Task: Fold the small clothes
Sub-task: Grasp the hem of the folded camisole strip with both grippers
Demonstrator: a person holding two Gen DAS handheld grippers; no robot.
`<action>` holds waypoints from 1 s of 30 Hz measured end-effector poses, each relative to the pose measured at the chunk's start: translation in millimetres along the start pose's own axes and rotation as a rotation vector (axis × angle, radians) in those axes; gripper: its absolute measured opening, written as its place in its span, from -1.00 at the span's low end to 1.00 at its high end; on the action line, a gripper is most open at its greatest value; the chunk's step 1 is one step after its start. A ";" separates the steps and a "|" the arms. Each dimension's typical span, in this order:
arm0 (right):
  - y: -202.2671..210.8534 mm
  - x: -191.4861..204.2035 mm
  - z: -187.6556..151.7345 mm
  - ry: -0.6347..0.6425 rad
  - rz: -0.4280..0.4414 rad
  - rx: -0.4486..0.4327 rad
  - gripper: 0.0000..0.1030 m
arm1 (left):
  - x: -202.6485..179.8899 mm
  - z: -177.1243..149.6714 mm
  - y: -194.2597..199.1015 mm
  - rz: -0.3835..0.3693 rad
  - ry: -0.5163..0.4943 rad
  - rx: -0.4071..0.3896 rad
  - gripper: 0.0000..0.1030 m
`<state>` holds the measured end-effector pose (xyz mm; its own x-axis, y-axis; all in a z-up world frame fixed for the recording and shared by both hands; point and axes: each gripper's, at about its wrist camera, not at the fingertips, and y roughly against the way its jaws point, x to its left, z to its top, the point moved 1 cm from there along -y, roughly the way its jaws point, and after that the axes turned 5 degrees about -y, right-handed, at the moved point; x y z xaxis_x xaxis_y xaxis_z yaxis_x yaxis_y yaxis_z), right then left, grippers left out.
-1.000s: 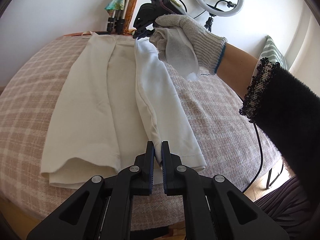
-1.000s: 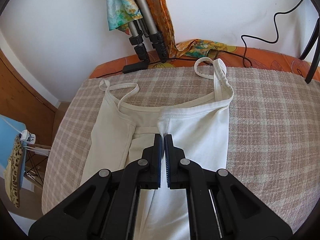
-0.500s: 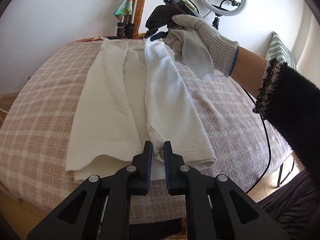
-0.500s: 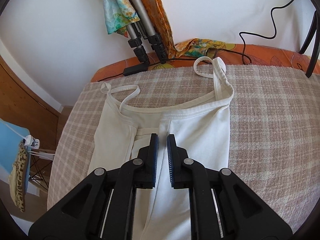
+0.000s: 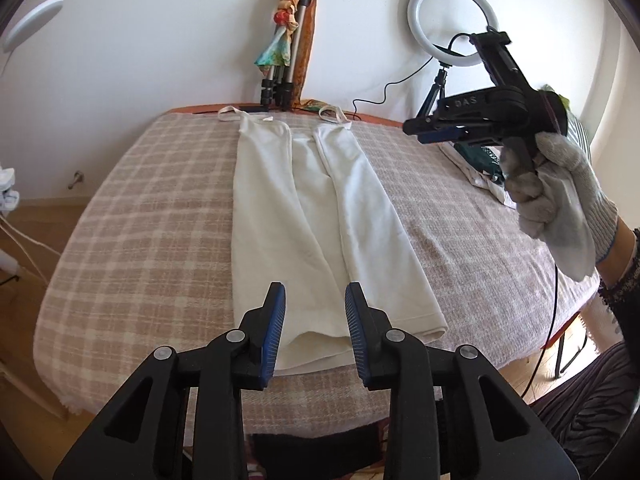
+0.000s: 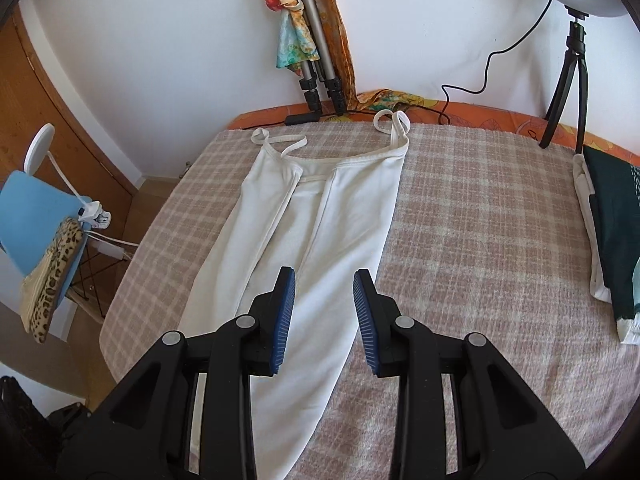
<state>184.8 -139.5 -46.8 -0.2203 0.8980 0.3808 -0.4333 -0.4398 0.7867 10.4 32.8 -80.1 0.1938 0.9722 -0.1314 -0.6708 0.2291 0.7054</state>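
A white strappy top (image 5: 320,216) lies flat on the checked blanket (image 5: 152,220) that covers the bed, straps toward the wall and hem toward the near edge. Both long sides are already turned in toward the middle, so the garment is a narrow strip with a slim gap of the back layer showing between the two flaps. That looks like the first stage of the fold finished; what is left, I'd judge, is to bring the hem up toward the straps once or twice to make a small packet, and then perhaps set it with the folded pile (image 6: 608,232) at the right edge of the bed. The left gripper (image 5: 314,320) hangs above the hem end, its fingers having just been opening, parted now with nothing between them. The right gripper (image 6: 324,308) is up off the cloth as well, over the right flap; its fingers have likewise just been opening and stand apart, empty. From the left camera the gloved hand (image 5: 560,200) carrying that right tool is well off to the side of the top.
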 end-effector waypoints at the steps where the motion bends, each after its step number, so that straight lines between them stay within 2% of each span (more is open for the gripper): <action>1: 3.3 -0.1 -14.2 -0.003 0.014 0.023 -0.37 | 7.3 2.1 -1.1 -0.001 0.002 0.022 -0.44; 5: 6.9 0.4 -69.8 -0.015 0.050 0.119 -0.37 | 34.8 1.5 -6.4 -0.008 0.038 0.085 -0.44; 10: -1.3 6.1 -126.6 -0.040 0.092 0.230 -0.37 | 53.5 -17.6 -30.6 -0.125 0.176 0.198 -0.44; 13: -7.8 8.8 -146.4 -0.058 0.116 0.269 -0.37 | 55.2 -28.6 -42.2 -0.142 0.218 0.257 -0.43; 17: -15.0 10.3 -161.5 -0.081 0.135 0.302 -0.37 | 57.6 -36.7 -49.0 -0.167 0.263 0.294 -0.43; 21: -20.8 9.3 -169.2 -0.094 0.139 0.312 -0.37 | 58.7 -34.9 -50.4 -0.193 0.298 0.282 -0.44; 23: -20.7 10.1 -168.2 -0.100 0.156 0.311 -0.38 | 57.4 -33.9 -50.3 -0.195 0.288 0.275 -0.51; 24: -21.4 10.7 -167.8 -0.103 0.171 0.312 -0.38 | 55.0 -33.7 -50.6 -0.191 0.276 0.272 -0.60; 25: -22.3 10.0 -168.1 -0.110 0.186 0.314 -0.38 | 52.6 -33.5 -51.8 -0.187 0.260 0.274 -0.80; 30: -22.0 -2.0 -167.7 -0.167 0.249 0.312 -0.39 | 47.4 -31.6 -51.7 -0.159 0.213 0.253 -0.89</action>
<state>48.2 -133.0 -146.4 -0.1295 0.7653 0.6305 -0.0942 -0.6425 0.7605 31.6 68.6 -144.8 0.1103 0.9200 -0.3762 -0.4407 0.3845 0.8111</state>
